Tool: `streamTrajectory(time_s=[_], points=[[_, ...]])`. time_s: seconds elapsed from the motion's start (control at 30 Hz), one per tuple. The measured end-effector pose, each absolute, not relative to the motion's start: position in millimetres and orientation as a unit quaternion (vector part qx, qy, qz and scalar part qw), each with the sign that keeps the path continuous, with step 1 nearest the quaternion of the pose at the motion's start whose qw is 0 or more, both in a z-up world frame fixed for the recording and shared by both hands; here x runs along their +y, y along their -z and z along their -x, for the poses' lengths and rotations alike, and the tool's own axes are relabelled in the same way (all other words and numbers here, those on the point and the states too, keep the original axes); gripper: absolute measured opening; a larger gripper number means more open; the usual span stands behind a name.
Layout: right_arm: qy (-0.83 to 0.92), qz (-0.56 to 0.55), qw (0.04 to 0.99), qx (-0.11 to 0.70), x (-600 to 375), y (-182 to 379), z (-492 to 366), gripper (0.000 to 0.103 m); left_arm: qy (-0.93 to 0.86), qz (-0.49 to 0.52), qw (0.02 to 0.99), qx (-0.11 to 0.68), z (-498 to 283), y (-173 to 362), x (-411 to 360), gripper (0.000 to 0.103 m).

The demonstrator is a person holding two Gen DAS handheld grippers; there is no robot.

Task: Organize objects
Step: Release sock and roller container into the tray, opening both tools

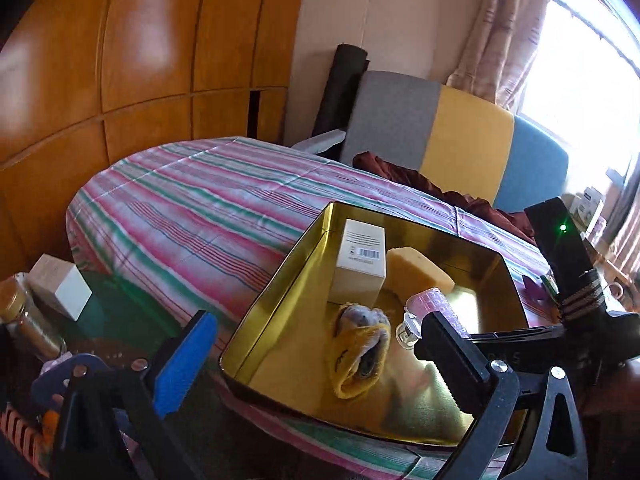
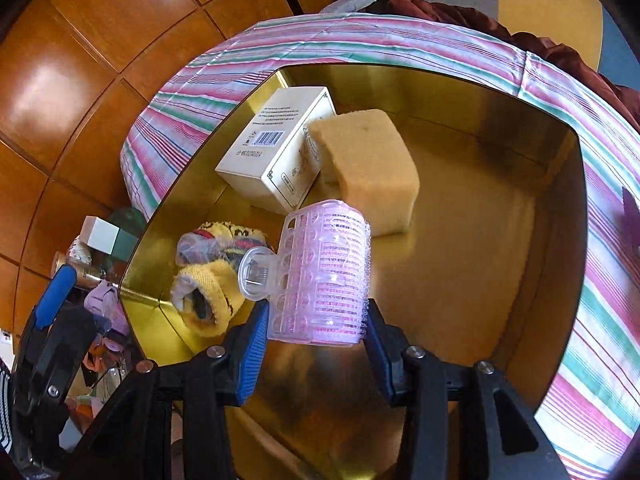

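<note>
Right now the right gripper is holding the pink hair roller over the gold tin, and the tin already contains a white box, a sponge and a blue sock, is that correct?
Not quite: the sock is yellow, not blue, as the right wrist view shows. The rest holds: the right gripper grips the pink hair roller over the gold tin, which contains the white box and sponge.

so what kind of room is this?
Likely a home bedroom: a bed with a striped sheet, wooden wardrobe panels and a curtained window. The gold tin sits on the bed.
</note>
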State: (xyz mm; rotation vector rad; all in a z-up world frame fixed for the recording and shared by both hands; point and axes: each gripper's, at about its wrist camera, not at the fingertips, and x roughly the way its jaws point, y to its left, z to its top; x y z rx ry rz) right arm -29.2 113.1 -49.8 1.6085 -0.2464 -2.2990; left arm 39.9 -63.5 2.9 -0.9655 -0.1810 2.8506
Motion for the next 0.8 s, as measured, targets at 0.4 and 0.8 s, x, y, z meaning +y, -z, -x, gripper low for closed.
streamTrajectory(time_s=[0.4, 0.8], points=[[0.810, -0.562, 0.137, -0.094, 119, 46, 30, 0.053, -0.942, 0.320, 0.060, -0.077, -41, -4, -68, 0.103], [0.842, -0.510, 0.128, -0.118, 154, 9, -2, 0.053, -0.938, 0.328, 0.096, -0.060, -42, -7, -39, 0.103]])
